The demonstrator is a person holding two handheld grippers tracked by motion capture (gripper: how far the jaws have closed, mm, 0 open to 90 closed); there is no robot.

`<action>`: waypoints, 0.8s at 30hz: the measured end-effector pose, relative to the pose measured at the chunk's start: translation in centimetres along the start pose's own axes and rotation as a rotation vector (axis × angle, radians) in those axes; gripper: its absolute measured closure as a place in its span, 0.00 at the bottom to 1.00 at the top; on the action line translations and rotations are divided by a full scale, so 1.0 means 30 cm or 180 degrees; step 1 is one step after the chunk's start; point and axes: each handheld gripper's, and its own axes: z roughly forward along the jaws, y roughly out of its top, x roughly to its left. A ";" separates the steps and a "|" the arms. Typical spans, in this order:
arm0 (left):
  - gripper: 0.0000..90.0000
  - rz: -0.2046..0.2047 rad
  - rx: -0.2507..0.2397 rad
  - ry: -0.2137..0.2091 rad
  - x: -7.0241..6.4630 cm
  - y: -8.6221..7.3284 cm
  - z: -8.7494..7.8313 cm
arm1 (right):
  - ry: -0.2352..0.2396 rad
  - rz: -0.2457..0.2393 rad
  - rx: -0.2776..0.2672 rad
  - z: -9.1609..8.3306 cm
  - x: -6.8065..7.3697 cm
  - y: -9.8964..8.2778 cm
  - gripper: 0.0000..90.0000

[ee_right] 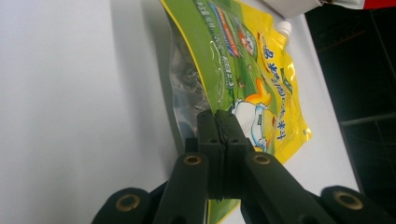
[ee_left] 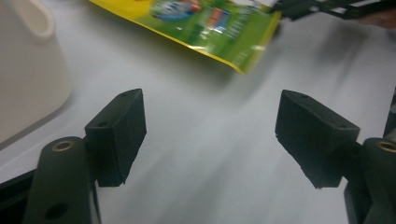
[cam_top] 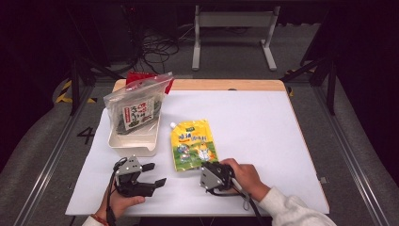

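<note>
Pouch (cam_top: 193, 144): 1, pinched by right hand-held gripper (ee_right: 218, 122) | left hand-held gripper (ee_left: 210, 135): wide | tub (cam_top: 133, 141): 1

Table top (cam_top: 263, 122): white sheet over a pale wood board showing along the far edge. Spouted pouch (cam_top: 193, 143): yellow border, green printed panels, white cap, cartoon figure in white and orange, red and blue lettering. Tub (cam_top: 132, 141): cream. Zip bag (cam_top: 136, 106): clear plastic, dark green contents, white label with red and black characters. Red packet (cam_top: 141, 76) behind it. Left gripper (cam_top: 153, 174) and right gripper (cam_top: 207, 167): black jaws, grey top plates, brass-coloured pivots.
</note>
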 end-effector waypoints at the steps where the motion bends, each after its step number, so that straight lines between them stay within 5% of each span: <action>1: 0.24 -0.0019 0.0020 -0.0027 -0.001 0.005 0.010 | 0.0054 -0.0109 -0.0019 -0.029 0.008 -0.012 0.99; 4: 0.22 -0.0146 0.0073 -0.0097 -0.002 0.017 0.047 | 0.0204 -0.0301 -0.0003 -0.083 0.030 -0.039 0.97; 6: 0.19 -0.0181 0.0132 -0.0168 -0.004 0.028 0.077 | 0.0226 -0.0276 -0.0019 -0.096 0.047 -0.054 0.95; 10: 0.17 -0.0184 0.0258 -0.0194 -0.012 0.055 0.141 | 0.0470 -0.0006 -0.0083 -0.113 0.039 -0.078 0.92; 12: 0.15 -0.0226 0.0272 -0.0138 -0.008 0.072 0.172 | 0.0539 0.0301 -0.0178 -0.122 0.034 -0.085 0.86; 13: 0.14 -0.0226 0.0272 -0.0138 -0.008 0.072 0.172 | 0.0539 0.0301 -0.0178 -0.122 0.034 -0.085 0.86; 18: 0.10 -0.0431 0.0222 -0.0202 0.010 0.113 0.222 | 0.0785 0.0637 -0.0229 -0.136 0.024 -0.117 0.71; 24: 0.07 -0.0701 0.0116 -0.0294 0.031 0.131 0.245 | 0.0834 0.1006 -0.0367 -0.157 -0.017 -0.143 0.61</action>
